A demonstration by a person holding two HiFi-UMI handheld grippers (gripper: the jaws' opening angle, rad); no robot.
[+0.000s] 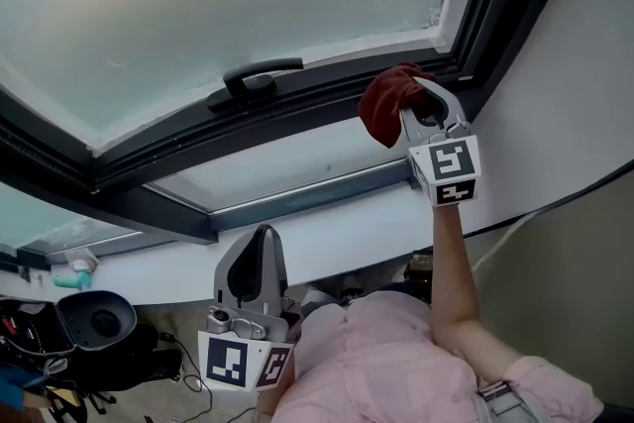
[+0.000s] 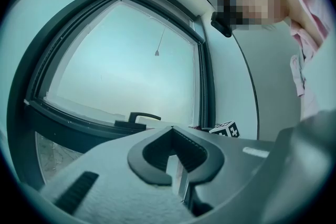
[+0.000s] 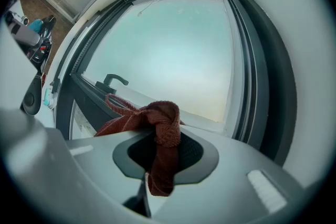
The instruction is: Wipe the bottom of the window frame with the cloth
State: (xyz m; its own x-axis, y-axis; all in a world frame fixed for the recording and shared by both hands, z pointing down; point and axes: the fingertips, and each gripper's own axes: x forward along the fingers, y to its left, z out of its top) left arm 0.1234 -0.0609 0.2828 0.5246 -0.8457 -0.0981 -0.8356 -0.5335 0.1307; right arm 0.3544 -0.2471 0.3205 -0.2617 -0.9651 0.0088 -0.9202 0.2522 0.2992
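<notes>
A dark red cloth [image 1: 388, 104] is bunched against the right end of the window frame's dark bottom rail [image 1: 297, 104], close to the corner. My right gripper [image 1: 421, 101] is shut on the red cloth [image 3: 160, 136], which hangs through its jaws. The black window handle [image 1: 253, 77] sits on the rail to the left of the cloth. My left gripper [image 1: 260, 248] is held low near the person's body, shut with nothing in it, pointing up at the window [image 2: 126, 76].
A white sill [image 1: 327, 223] runs below the frame, and a white wall [image 1: 565, 84] closes the right side. Bottom left, on the floor, lie a dark round container [image 1: 94, 317] and cables. The person's pink sleeve [image 1: 466, 352] fills the lower middle.
</notes>
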